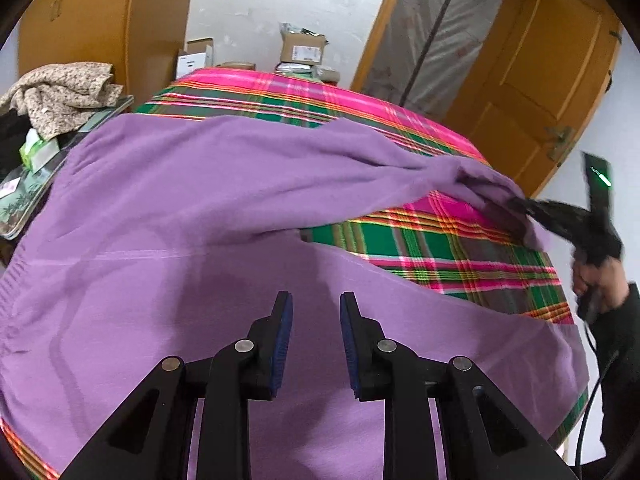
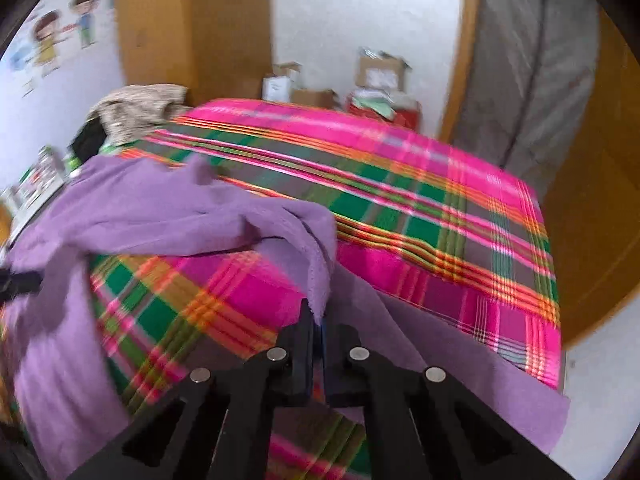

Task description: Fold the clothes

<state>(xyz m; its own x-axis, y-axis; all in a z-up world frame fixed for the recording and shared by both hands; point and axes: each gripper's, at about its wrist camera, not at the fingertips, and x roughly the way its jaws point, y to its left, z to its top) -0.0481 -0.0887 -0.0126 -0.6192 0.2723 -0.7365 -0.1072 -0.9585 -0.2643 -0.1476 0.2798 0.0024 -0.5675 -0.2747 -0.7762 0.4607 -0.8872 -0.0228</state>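
While the purple top (image 1: 168,200) lies spread on the plaid-covered bed (image 1: 440,248), the right tool (image 2: 318,322) is clenched on its raised sleeve end and the left tool (image 1: 316,312) hovers released above it; soft, light cloth, likely best pinched at hems or cuffs.

Purple garment (image 1: 168,208), plain and unpatterned, lying on a plaid cloth (image 1: 440,248) of hot pink, green and grey-brown blocks crossed by orange, yellow and white lines. Left hand-held gripper (image 1: 316,344): black frame, blue pads, silver rivets. Right hand-held gripper (image 2: 318,344): black frame, silver rivets, blue showing between its fingers. Beyond the far left corner of the bed, a beige cloth (image 1: 64,88) speckled dark. Door (image 1: 536,80) and frames ochre-orange; wall (image 1: 280,8) white; cardboard boxes (image 1: 300,50) brown. Wall sticker (image 2: 64,28): cartoon children in yellow and blue.
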